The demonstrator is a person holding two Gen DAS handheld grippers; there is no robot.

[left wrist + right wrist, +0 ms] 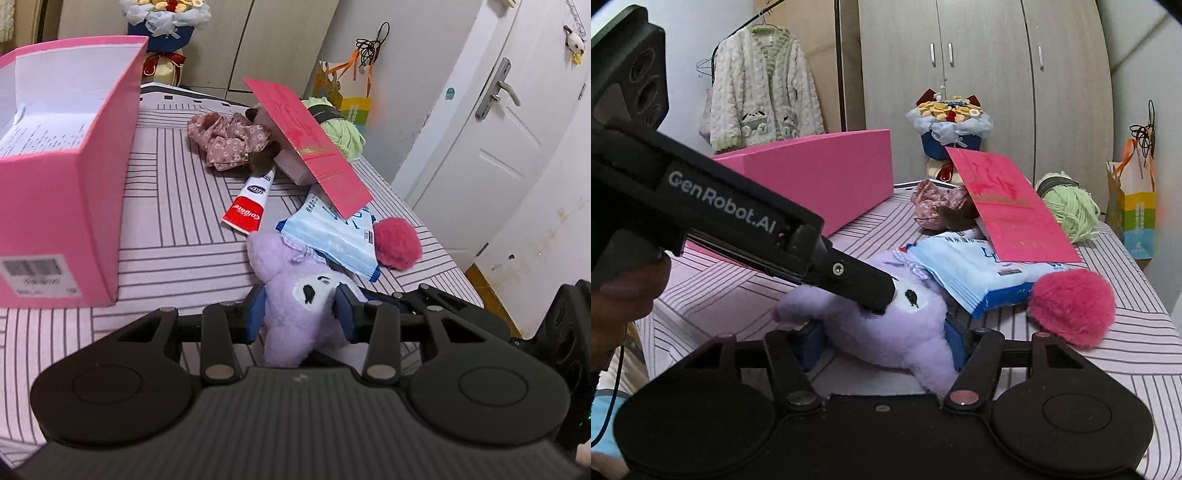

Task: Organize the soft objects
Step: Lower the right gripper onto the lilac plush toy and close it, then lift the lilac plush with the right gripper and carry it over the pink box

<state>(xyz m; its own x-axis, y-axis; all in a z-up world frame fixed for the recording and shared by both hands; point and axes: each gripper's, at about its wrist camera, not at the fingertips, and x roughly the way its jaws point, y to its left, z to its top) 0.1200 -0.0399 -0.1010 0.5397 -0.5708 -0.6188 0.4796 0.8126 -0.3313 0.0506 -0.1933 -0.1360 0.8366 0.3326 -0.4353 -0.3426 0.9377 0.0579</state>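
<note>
A purple plush toy (295, 295) (905, 332) with a white face lies on the striped bed cover. My left gripper (301, 312) is shut on it, its blue pads pressing into both sides by the face. In the right wrist view the left gripper's black fingers (864, 286) come in from the left onto the toy's head. My right gripper (882, 343) is also shut on the toy, lower on its body. Other soft things lie beyond: a pink pompom (397, 243) (1075, 306), a floral fabric piece (225, 136) (931, 203) and a green yarn ball (343, 136) (1067, 210).
An open pink box (55, 166) (820, 184) stands on the bed at the left. A blue wipes pack (332, 236) (971, 273), a toothpaste tube (251, 203) and a tilted red lid (310, 147) (1008, 210) lie beyond the toy. The bed's edge (436, 240) is at the right.
</note>
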